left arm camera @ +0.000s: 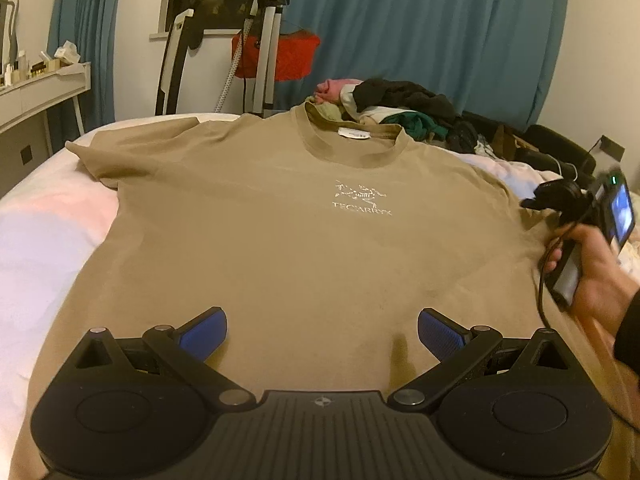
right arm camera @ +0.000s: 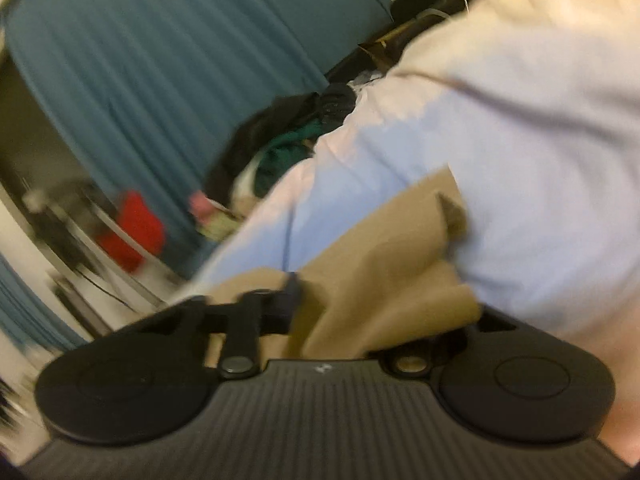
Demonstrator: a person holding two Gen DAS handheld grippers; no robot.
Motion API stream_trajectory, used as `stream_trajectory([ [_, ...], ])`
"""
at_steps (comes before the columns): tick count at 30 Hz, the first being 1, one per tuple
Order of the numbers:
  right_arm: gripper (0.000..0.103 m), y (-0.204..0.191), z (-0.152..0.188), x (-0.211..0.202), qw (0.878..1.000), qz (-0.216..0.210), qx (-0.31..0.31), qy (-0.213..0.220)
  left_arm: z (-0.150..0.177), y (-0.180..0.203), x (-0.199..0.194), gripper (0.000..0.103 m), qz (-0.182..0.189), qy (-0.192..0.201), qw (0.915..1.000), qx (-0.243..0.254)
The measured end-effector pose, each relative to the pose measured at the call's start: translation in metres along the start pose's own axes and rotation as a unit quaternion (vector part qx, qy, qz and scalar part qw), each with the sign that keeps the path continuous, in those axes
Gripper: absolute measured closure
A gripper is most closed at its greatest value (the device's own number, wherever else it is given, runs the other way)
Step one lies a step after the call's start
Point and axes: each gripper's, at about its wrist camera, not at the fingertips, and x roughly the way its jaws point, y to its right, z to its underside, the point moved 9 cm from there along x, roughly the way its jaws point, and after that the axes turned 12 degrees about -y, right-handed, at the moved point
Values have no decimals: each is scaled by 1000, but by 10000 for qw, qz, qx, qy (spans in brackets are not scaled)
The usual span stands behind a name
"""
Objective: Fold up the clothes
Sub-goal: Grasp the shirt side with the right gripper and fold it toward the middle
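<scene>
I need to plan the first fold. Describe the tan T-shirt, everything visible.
The T-shirt is tan, soft knit by its look, spread front up on the white bed with a ribbed collar, a white neck tag and a pale chest logo. One sleeve lies flat at far left. The right gripper is shut on a bunched edge of it; the left gripper hangs open above the hem area.

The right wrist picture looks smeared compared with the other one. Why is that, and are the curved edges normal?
Right wrist view: motion blur smears the blue curtain and the tan T-shirt. Left wrist view: mostly sharp, the T-shirt's logo readable; only the hand at its edge is blurred. Both views: fisheye bending, dark corners, dim warm indoor light.
</scene>
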Motion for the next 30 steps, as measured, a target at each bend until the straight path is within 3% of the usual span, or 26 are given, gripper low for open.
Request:
stream_trajectory([
  [4, 97, -23, -21, -27, 9958, 443, -732, 339, -7, -3, -8, 1, 27, 121, 9999, 9],
  [8, 98, -91, -28, -63, 9782, 658, -1832, 729, -26, -15, -28, 0, -88, 532, 9985, 127],
  [14, 98, -220, 6, -82, 9282, 812, -3483, 1027, -48, -58, -59, 0, -111, 979, 9938, -519],
  [17, 98, -275, 58, -67, 8892, 927, -4364, 1014, -56, -83, -71, 0, -153, 1127, 9899, -843],
  [21, 98, -319, 134, -26, 8537, 942, -5078, 676, -61, -116, -74, 0, -561, 1462, 9839, -860],
  [23, 98, -329, 158, -10, 8480, 933, -5194, 491, -60, -133, -66, 0, -865, 1381, 9817, -980],
  [27, 96, -344, 197, 21, 8403, 923, -5340, 139, -59, -149, -48, 0, -776, 1140, 9838, -1149],
  [30, 93, -351, 202, 19, 8481, 611, -5262, 134, -61, -153, -42, 0, -697, 1101, 9845, -1169],
])
